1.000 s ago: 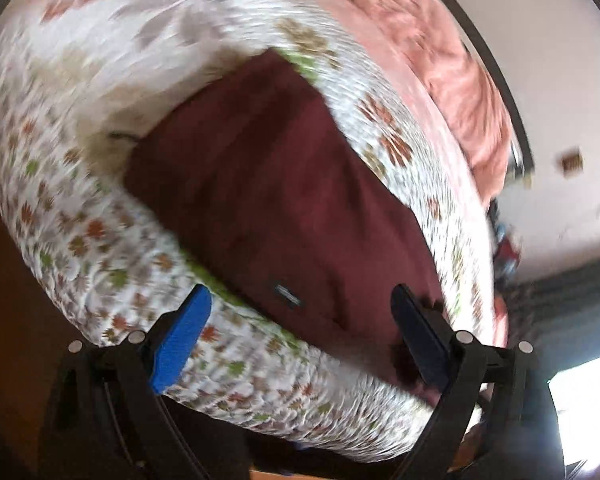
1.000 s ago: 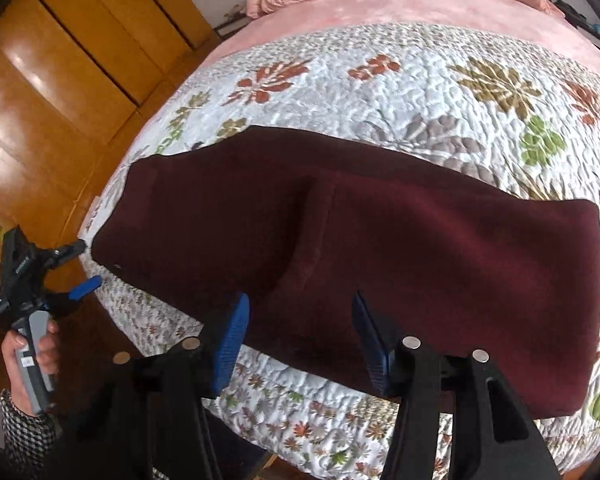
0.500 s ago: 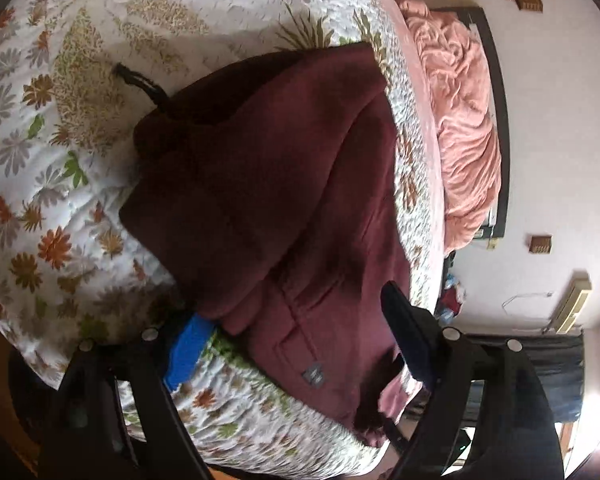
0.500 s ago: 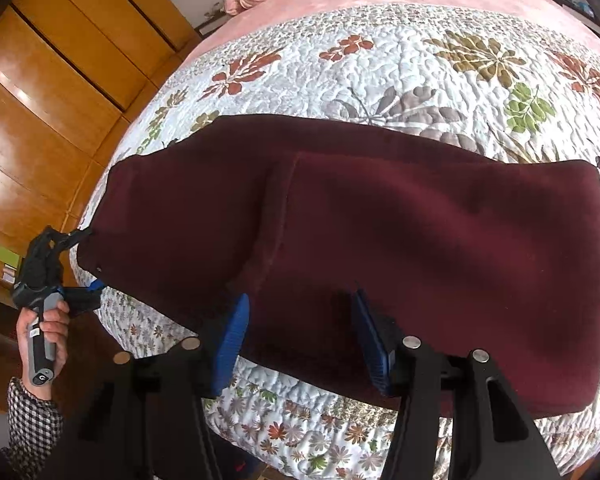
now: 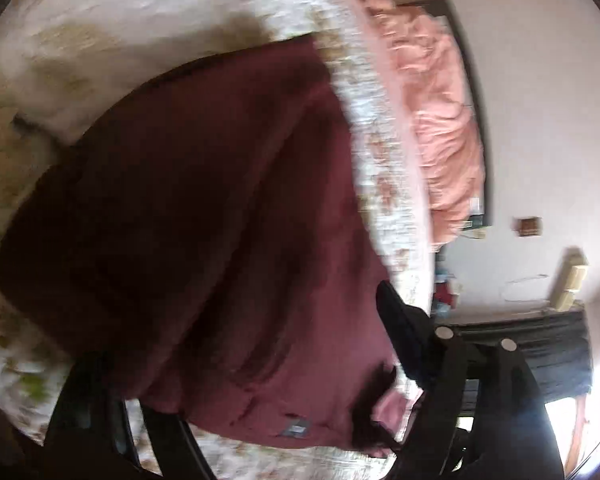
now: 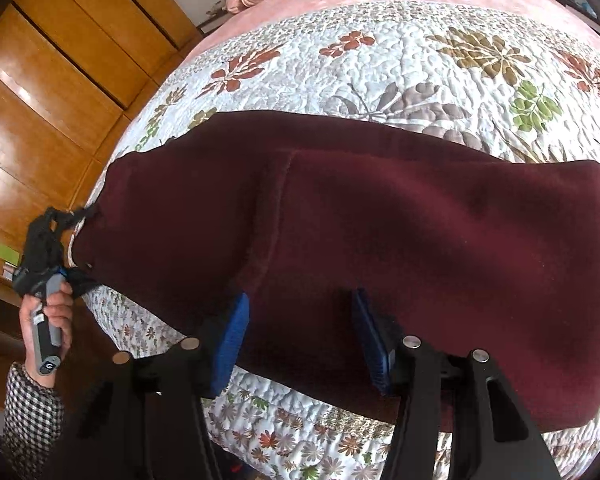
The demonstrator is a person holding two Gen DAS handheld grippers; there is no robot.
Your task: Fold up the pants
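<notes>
Right wrist view shows the maroon pants lying flat across the quilted bed, already doubled leg on leg. The right tool hangs spread over the near edge, pinching nothing. At the far left end the left tool has just been closing around the waist end; its own blurred view shows cloth between the fingers, though a firm pinch I cannot confirm. Best to catch both layers fully before lifting, and keep the edges matched.
</notes>
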